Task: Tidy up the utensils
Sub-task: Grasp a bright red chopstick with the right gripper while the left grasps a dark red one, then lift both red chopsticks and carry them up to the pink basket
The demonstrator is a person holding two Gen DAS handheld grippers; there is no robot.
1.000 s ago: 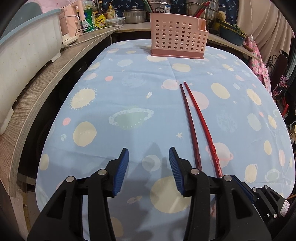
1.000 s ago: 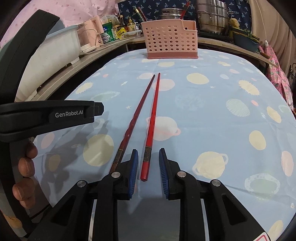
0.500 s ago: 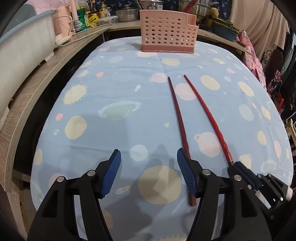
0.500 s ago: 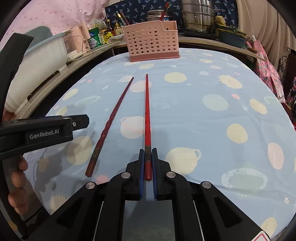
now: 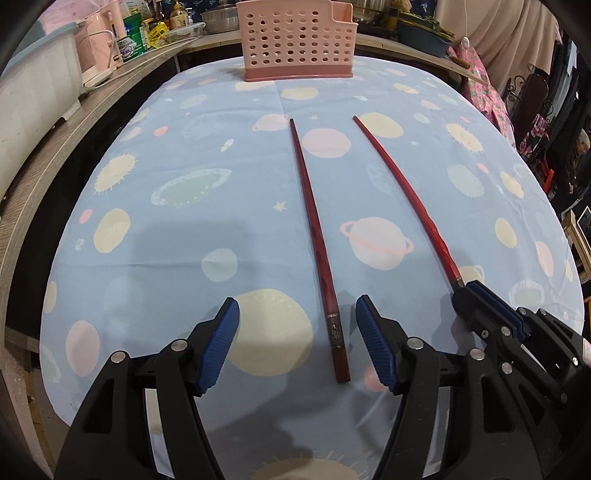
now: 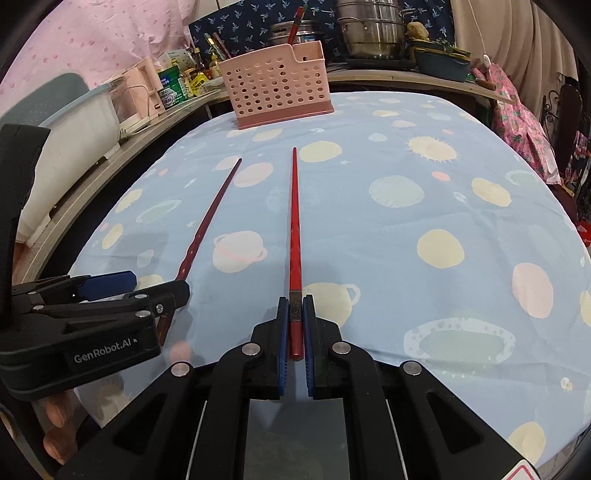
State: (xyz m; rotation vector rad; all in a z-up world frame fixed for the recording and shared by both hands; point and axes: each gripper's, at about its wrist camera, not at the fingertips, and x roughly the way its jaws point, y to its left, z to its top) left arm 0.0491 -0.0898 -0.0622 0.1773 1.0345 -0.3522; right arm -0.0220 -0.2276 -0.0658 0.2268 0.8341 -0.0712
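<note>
Two long red chopsticks are on the planet-print tablecloth. My right gripper (image 6: pixel 295 310) is shut on the thick end of the brighter chopstick (image 6: pixel 294 221); it also shows in the left wrist view (image 5: pixel 406 195), and the right gripper is there at lower right (image 5: pixel 476 299). My left gripper (image 5: pixel 297 325) is open, its blue pads either side of the thick end of the darker chopstick (image 5: pixel 314 236), which lies flat on the cloth (image 6: pixel 207 229). A pink perforated utensil basket (image 5: pixel 299 40) stands upright at the table's far edge (image 6: pixel 277 92).
A wooden counter (image 5: pixel 48 155) runs along the left with a white tub (image 5: pixel 33 85), jars and bottles. Steel pots (image 6: pixel 369 29) and a blue bowl stand behind the basket. Pink floral cloth (image 6: pixel 521 122) hangs at the right.
My right gripper closed on the brighter chopstick and swung it away from the other. My left gripper moved right so that the darker chopstick's end lies between its open pads.
</note>
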